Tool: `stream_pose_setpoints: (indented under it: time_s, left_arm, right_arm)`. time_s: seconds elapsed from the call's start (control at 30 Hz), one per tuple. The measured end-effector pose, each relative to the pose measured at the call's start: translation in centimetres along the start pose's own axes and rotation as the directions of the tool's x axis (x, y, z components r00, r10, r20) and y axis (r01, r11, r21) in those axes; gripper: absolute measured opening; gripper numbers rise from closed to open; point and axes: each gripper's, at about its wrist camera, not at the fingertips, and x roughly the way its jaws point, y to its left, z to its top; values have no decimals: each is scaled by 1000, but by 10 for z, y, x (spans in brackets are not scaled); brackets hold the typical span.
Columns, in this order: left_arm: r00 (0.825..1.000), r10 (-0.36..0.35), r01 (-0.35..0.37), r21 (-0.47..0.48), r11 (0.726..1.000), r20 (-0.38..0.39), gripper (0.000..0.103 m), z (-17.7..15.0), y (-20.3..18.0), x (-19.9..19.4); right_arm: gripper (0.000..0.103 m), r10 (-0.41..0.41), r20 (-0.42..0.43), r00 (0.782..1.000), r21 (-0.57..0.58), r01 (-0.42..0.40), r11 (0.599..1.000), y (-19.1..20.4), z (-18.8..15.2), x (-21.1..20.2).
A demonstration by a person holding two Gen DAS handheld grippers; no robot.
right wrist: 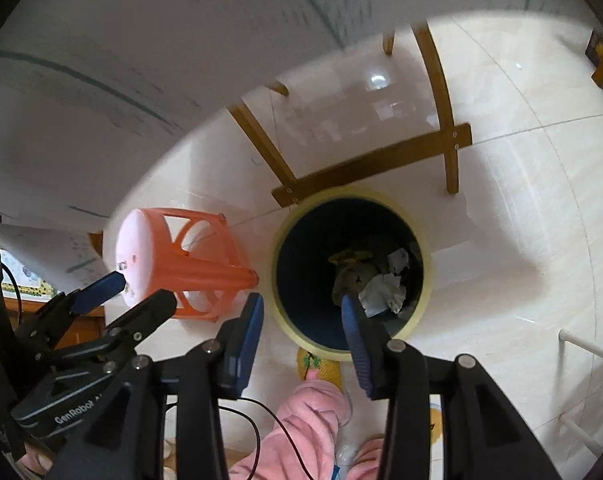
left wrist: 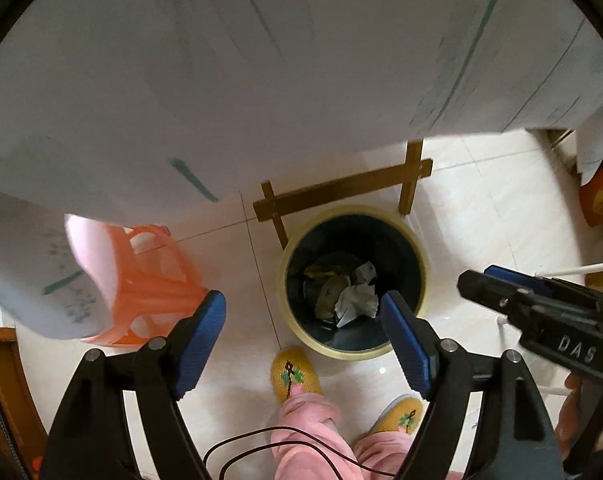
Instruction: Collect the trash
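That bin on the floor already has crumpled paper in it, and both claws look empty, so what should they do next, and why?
Probably lift both away and turn back toward the table for more trash. The left gripper and right gripper stand open with nothing between their pads, and crumpled paper already lies inside the bin, so nothing is left to drop here.

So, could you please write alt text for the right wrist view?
The open, empty right gripper hangs above a round bin on the floor holding crumpled paper. An orange stool stands beside the bin, the left gripper is at left, and pink trouser legs show below.
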Motion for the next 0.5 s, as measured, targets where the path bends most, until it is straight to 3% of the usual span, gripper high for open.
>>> stream_pose_setpoints:
  time_s: [0.23,0.5]
  left_arm:
    - [1000,13,-13,-24,1000,20,79,-11,6,-44]
    - [999,47,-45,-77,996,26,79,-40,7,-43]
  right_arm:
    - [41,16,51,999,-14,-15,1000,6,1,-52]
    - [41,5,54,999,-47,-2,999,-12,-20,-63]
